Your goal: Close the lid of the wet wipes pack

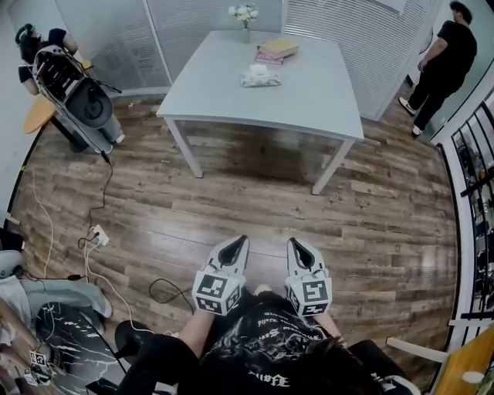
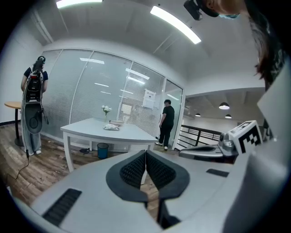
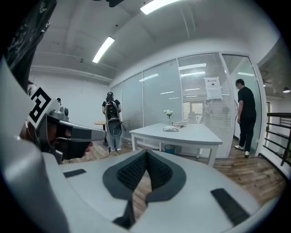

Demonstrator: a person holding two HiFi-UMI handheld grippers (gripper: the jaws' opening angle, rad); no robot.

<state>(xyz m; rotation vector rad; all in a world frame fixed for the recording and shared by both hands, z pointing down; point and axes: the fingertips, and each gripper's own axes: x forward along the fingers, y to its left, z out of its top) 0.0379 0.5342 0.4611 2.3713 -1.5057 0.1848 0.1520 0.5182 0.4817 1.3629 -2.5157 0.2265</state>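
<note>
The wet wipes pack [image 1: 260,76] lies on the far part of the white table [image 1: 309,100], a white tissue sticking up from its top; it also shows small in the left gripper view as the pack [image 2: 111,127] and in the right gripper view as the pack [image 3: 171,129]. Whether its lid is up I cannot tell at this distance. My left gripper [image 1: 240,242] and right gripper [image 1: 296,244] hang side by side close to my body, well short of the table, over the wooden floor. Both are shut with nothing between the jaws [image 2: 146,154] [image 3: 146,154].
Stacked books [image 1: 275,50] and a small vase of white flowers [image 1: 245,15] stand behind the pack. One person with a backpack rig [image 1: 73,92] is at the left, another in black [image 1: 444,62] at the far right. Cables and a power strip [image 1: 99,236] lie on the floor; a railing [image 1: 475,193] runs along the right.
</note>
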